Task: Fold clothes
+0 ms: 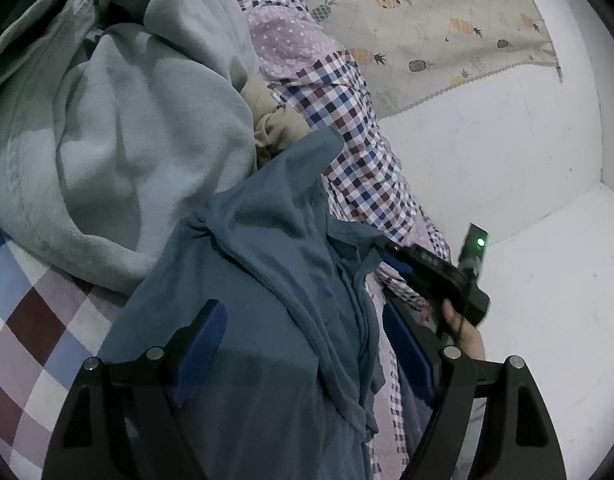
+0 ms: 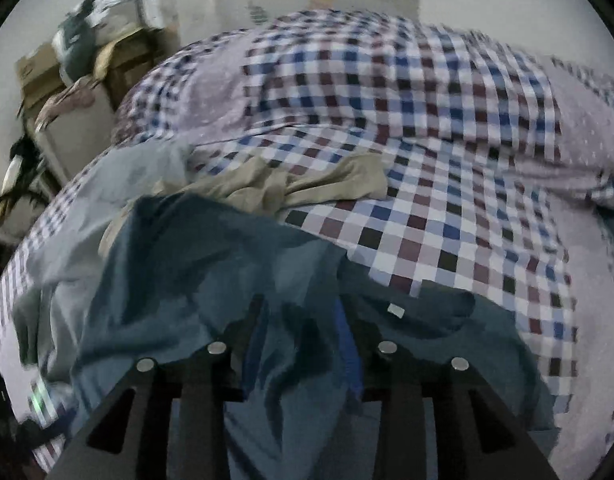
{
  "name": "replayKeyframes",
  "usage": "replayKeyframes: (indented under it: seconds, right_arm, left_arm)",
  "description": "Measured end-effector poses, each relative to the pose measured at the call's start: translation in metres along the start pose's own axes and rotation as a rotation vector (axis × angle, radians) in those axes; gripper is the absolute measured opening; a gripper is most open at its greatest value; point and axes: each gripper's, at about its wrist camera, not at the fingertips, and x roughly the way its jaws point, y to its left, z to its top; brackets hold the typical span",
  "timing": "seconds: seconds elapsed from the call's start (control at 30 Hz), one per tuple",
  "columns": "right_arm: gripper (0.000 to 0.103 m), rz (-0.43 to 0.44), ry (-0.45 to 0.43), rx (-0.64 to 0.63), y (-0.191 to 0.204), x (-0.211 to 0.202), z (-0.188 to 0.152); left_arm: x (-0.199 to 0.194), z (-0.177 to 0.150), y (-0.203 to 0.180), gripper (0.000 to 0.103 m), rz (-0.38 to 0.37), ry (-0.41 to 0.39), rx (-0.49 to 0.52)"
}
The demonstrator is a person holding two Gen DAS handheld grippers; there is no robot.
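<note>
left wrist view: the left gripper [image 1: 303, 344] stands wide, its two blue pads [image 1: 203, 344] either side of one blue shirt [image 1: 267, 248] and not pressing it, a grey towel [image 1: 139, 128] at 10 o'clock, one beige garment [image 1: 273, 120] at 12, the checked quilt [image 1: 359, 148] at 1, a pineapple-print sheet [image 1: 439, 28] beyond with no writing i can read, and the right gripper [image 1: 435, 268] in a hand [image 1: 463, 332] at 3 with one green light on it. right wrist view: blurred; the right gripper [image 2: 303, 344] is part-way apart with the shirt [image 2: 195, 264] bunched between its jaws, and i cannot tell whether the pads pinch it; a small white tag [image 2: 396, 310] on the shirt shows no readable print, the beige garment [image 2: 291, 184] lies at 12 on the quilt [image 2: 447, 200], and cardboard boxes [image 2: 39, 76], count unclear, sit at 10.
</note>
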Motion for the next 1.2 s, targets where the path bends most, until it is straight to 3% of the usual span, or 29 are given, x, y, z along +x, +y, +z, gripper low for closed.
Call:
replayKeyframes:
  seconds: [0.07,0.13,0.2,0.37,0.47,0.63,0.83,0.9,1.0,1.07,1.13,1.2]
  right_arm:
    - [0.036,0.005,0.009,0.034,-0.004,0.01,0.008]
    - [0.0,0.027,0.027,0.059,-0.005,0.017,0.016]
    - [0.0,0.028,0.003,0.026,0.005,0.006,0.024]
    - [0.0,0.041,-0.17,-0.064,0.034,-0.079,0.055]
    - [0.0,0.003,-0.211,-0.117,0.053,-0.119,0.067]
    - [0.001,-0.06,-0.152,-0.21,0.096,-0.134,0.051]
    - [0.001,-0.007,0.019,-0.267,0.145,-0.077,-0.013]
    - [0.004,0.042,0.123,-0.276,0.155,-0.047,-0.036]
    - [0.008,0.182,0.343,-0.353,0.176,-0.012,-0.069]
    - [0.023,0.21,0.382,-0.454,0.187,-0.014,-0.084]
    - [0.043,0.274,0.36,-0.463,0.185,-0.028,-0.083]
    - [0.047,0.302,0.296,-0.428,0.175,-0.04,-0.069]
  left_arm:
    - [0.0,0.001,0.001,0.084,-0.004,0.0,-0.005]
    - [-0.001,0.002,0.003,0.084,-0.009,-0.003,-0.02]
    - [-0.003,0.003,0.005,0.084,-0.016,-0.006,-0.034]
    - [-0.009,0.006,0.006,0.084,-0.043,-0.018,-0.062]
    - [-0.011,0.007,0.005,0.084,-0.049,-0.02,-0.061]
    - [-0.011,0.008,0.008,0.084,-0.07,-0.014,-0.083]
    - [-0.008,0.01,0.018,0.084,-0.112,0.017,-0.147]
    - [-0.009,0.012,0.023,0.084,-0.127,0.011,-0.181]
    - [-0.011,0.015,0.03,0.084,-0.138,-0.008,-0.216]
    - [-0.013,0.017,0.033,0.084,-0.141,-0.019,-0.228]
    - [-0.014,0.019,0.034,0.084,-0.141,-0.026,-0.235]
    - [-0.014,0.02,0.035,0.084,-0.139,-0.029,-0.236]
